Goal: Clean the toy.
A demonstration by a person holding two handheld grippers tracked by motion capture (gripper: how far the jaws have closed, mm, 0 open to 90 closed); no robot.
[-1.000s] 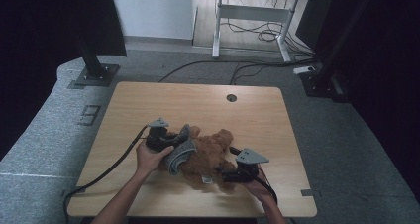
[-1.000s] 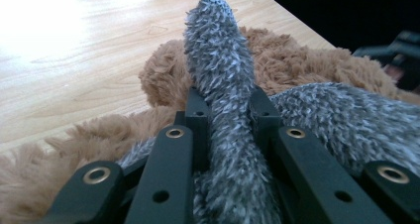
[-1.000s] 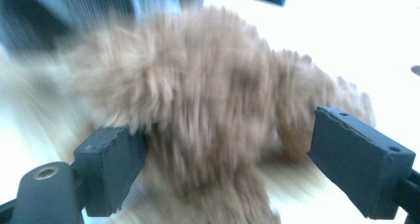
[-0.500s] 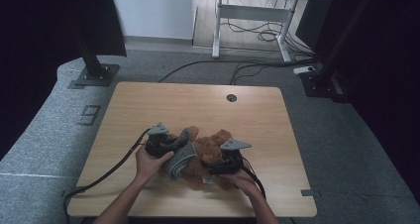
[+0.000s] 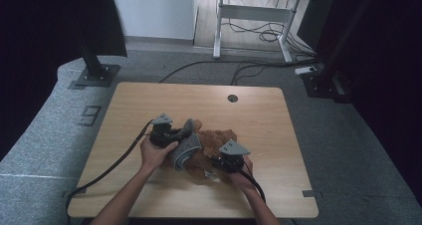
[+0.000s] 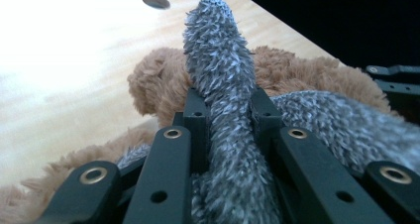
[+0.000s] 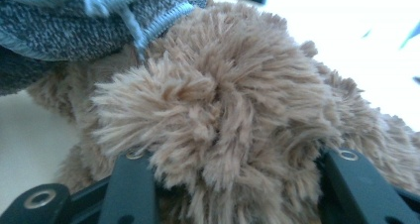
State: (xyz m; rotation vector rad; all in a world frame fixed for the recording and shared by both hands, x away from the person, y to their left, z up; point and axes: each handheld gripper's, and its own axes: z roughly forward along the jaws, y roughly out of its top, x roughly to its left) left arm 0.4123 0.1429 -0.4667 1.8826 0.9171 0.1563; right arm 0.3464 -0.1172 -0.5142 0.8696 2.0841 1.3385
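High view overhead, facing forward-down; both tool views close, sharing plush toy [image 6: 307,75]

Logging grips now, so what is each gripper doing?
Left gripper: shut on the grey garment.
Right gripper: just closing, shut on the brown plush toy.

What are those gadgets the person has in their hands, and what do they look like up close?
Each hand holds a dark, blocky left gripper or right gripper, each topped by a grey three-cornered plate. Their two black jaws are flat bars with round brass-coloured rivets. A black cable trails from each. The forearms are bare, with no sleeves in sight.
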